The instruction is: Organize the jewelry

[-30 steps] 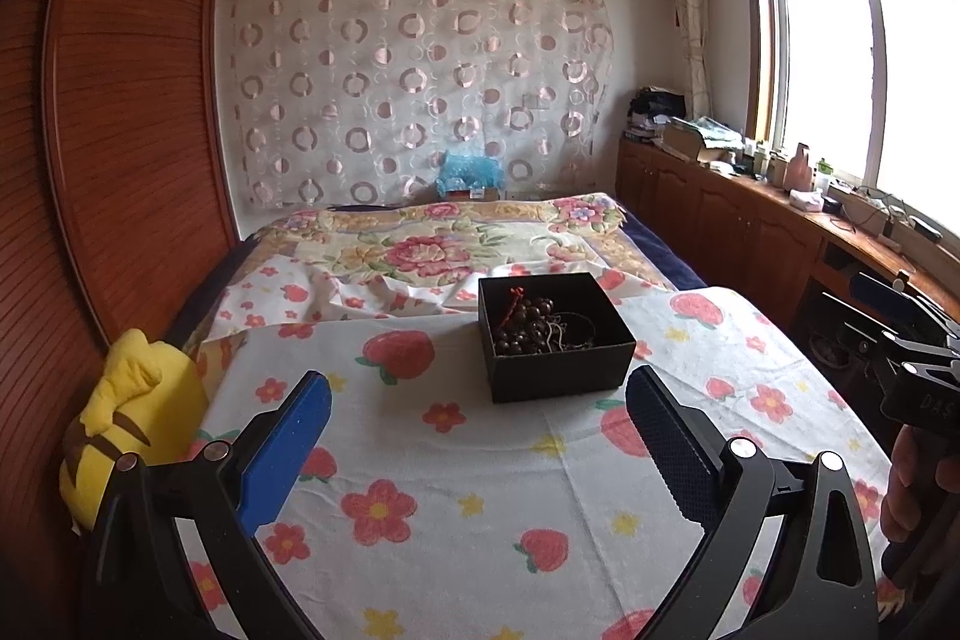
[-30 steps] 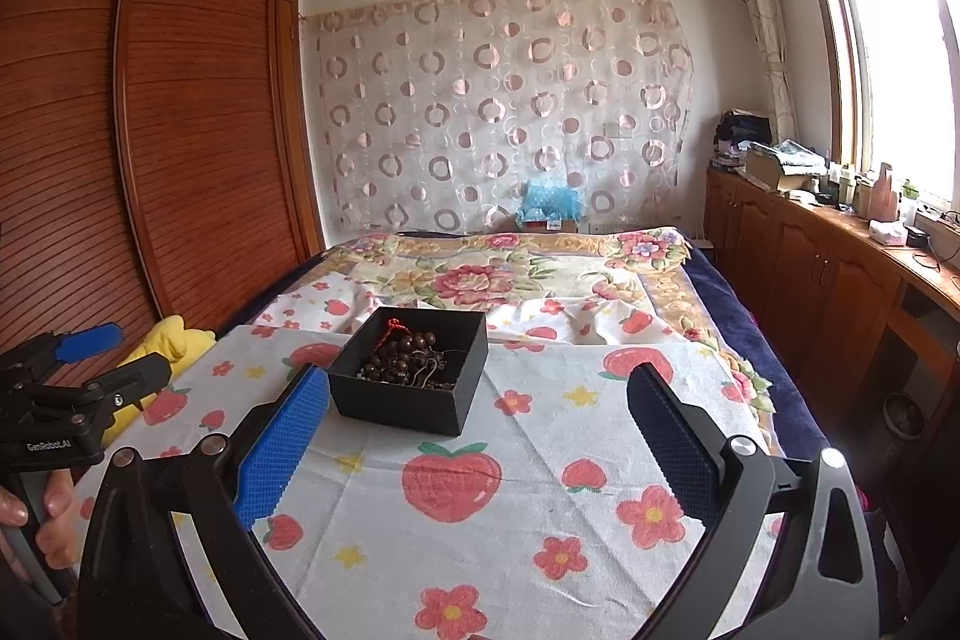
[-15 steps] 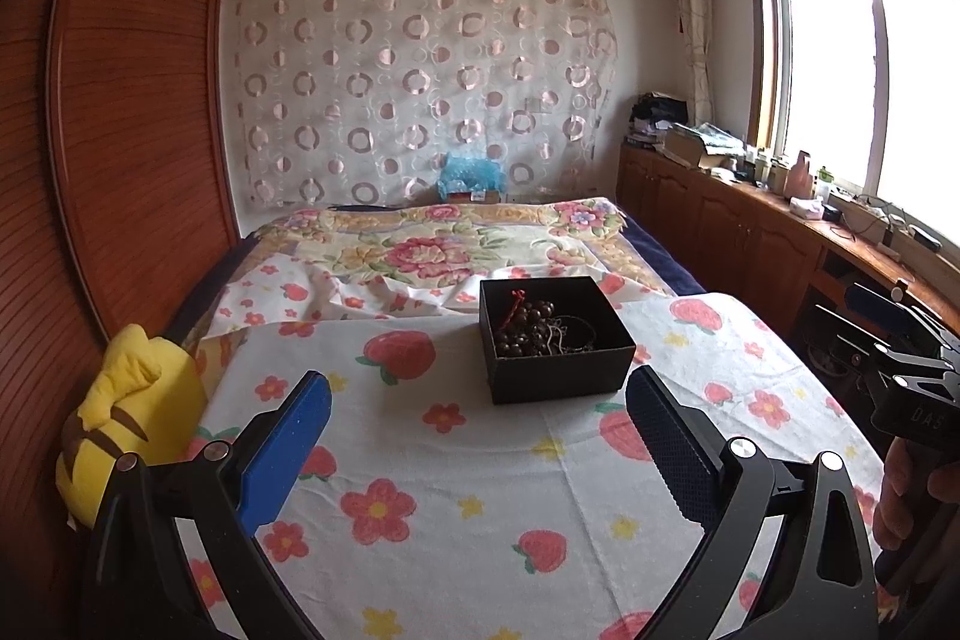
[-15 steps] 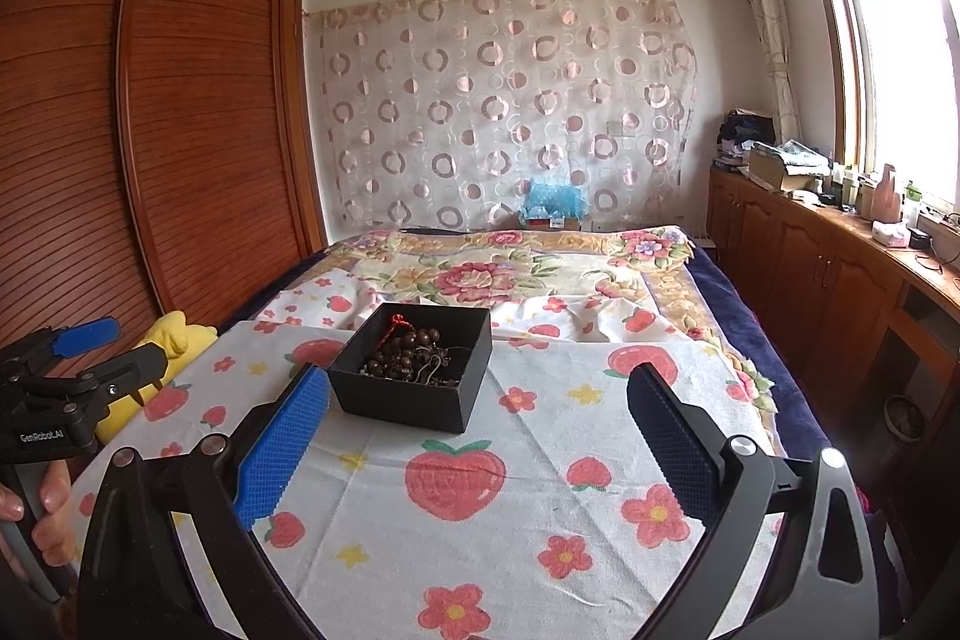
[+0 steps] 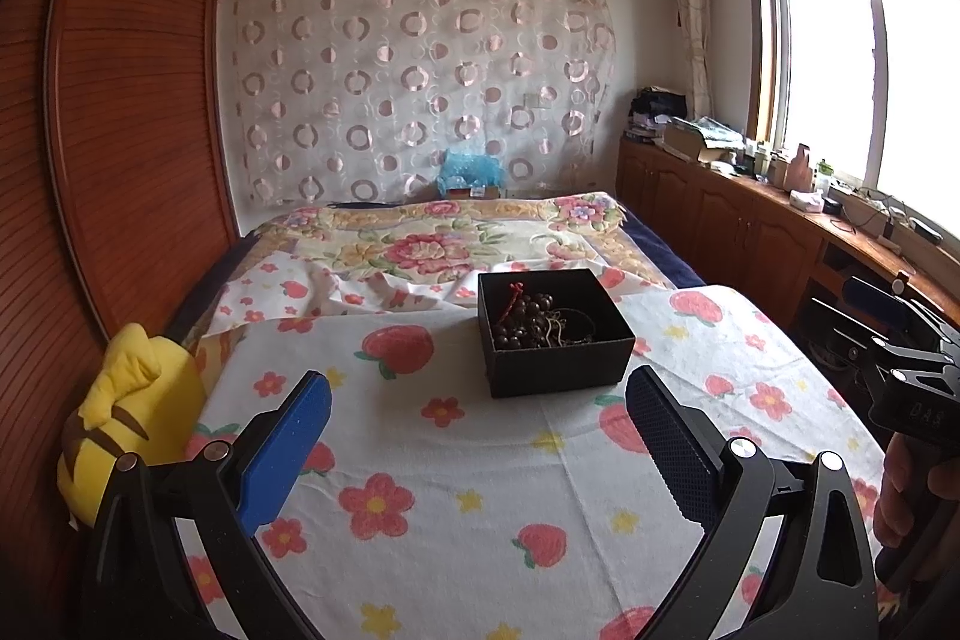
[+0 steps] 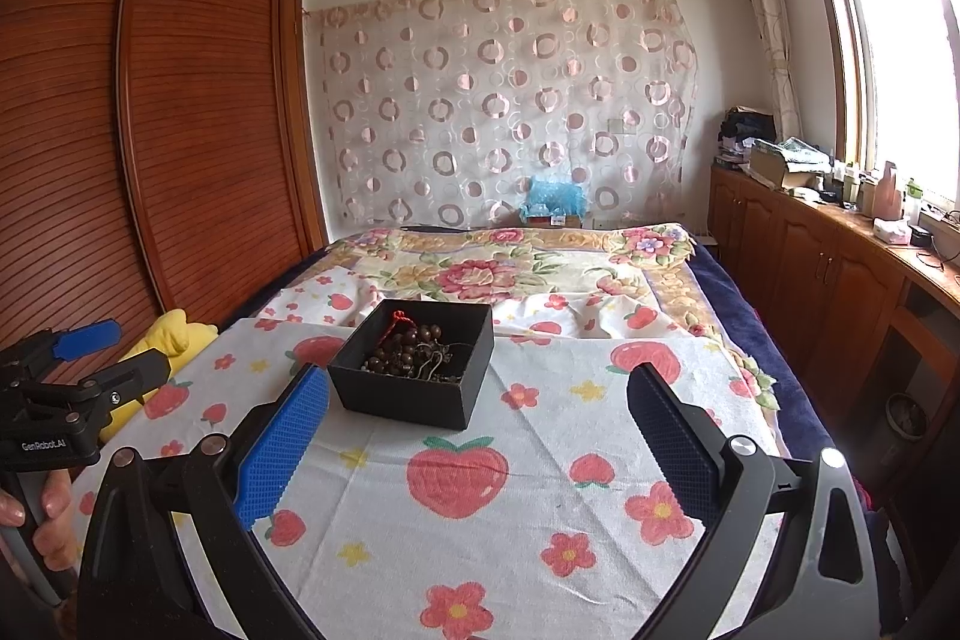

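Because the beads [image 5: 525, 319] and thin chains, maybe tangled, share the black box [image 5: 555, 331] at 12 o'clock, both spread-wide grippers, left gripper [image 5: 477, 451] and right gripper [image 6: 477, 451], could drag everything out.

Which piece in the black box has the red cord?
The dark brown bead string, heaped on the left side of the black box. The thin metal chain beside it has no red.

The right tool [image 6: 477, 436] hangs spread wide above the strawberry-print cloth [image 6: 540, 490], short of the black box [image 6: 414, 370] of beads [image 6: 408, 346].
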`<act>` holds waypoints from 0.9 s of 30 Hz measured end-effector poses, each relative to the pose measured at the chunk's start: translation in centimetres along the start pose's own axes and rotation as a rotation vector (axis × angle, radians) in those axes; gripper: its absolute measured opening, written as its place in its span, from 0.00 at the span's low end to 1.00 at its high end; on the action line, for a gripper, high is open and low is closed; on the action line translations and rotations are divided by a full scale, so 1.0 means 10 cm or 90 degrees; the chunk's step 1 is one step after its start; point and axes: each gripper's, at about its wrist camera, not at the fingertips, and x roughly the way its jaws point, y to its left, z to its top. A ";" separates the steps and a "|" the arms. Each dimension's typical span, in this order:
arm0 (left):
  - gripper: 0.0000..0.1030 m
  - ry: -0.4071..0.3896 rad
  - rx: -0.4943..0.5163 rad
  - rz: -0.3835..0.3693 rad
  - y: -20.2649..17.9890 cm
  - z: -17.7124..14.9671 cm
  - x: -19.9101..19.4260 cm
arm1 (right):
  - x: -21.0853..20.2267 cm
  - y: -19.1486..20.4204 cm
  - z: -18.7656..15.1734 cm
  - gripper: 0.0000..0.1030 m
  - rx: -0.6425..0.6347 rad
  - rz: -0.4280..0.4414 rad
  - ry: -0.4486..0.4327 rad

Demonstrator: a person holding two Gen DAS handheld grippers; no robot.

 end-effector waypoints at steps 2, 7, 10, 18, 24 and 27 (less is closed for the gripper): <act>0.92 0.000 -0.001 -0.001 0.00 0.00 0.00 | 0.00 0.00 0.00 0.97 0.000 0.000 0.000; 0.92 -0.001 -0.001 -0.001 -0.01 0.01 0.00 | 0.00 0.00 0.00 0.97 0.000 -0.001 0.000; 0.92 -0.001 0.000 0.000 -0.02 0.01 0.00 | -0.01 0.00 0.00 0.97 0.002 0.003 0.002; 0.92 -0.006 0.000 0.000 -0.02 -0.01 -0.02 | 0.00 0.03 -0.04 0.97 0.002 0.001 0.002; 0.92 -0.007 0.001 -0.001 -0.05 -0.01 -0.03 | -0.01 0.03 -0.05 0.97 0.003 0.003 0.003; 0.92 -0.007 0.001 -0.001 -0.05 -0.01 -0.03 | -0.01 0.03 -0.04 0.97 0.004 0.003 0.003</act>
